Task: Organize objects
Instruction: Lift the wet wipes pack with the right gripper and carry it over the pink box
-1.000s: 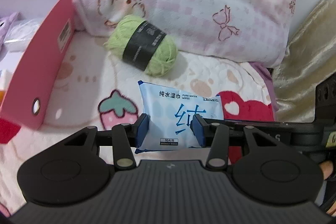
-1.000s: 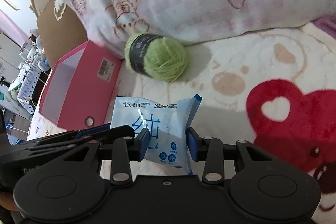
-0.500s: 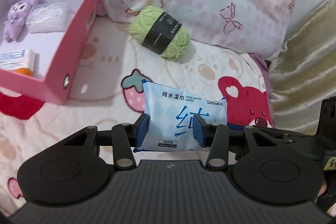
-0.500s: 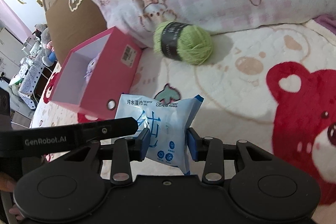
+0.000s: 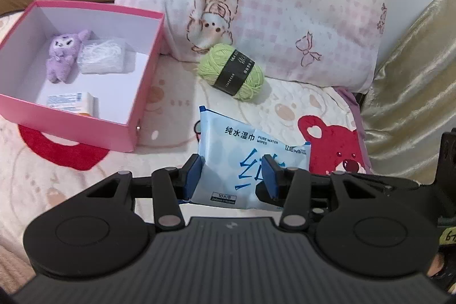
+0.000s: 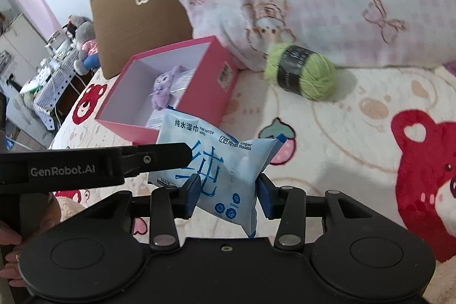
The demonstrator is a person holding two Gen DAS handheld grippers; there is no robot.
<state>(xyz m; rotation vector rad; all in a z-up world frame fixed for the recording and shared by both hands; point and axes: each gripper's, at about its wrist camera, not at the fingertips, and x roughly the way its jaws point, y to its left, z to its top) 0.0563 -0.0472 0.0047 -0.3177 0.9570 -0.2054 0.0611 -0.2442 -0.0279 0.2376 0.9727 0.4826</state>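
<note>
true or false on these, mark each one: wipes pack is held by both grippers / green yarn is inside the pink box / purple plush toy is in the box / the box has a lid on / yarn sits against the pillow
1. The wipes pack is between the fingers of both the left gripper and the right gripper. True.
2. The green yarn is inside the pink box. False: it lies on the blanket outside the box.
3. A purple plush toy is in the box. True.
4. The box has a lid on. False: it is open on top.
5. The yarn sits right at the foot of the pillow. True.
</note>
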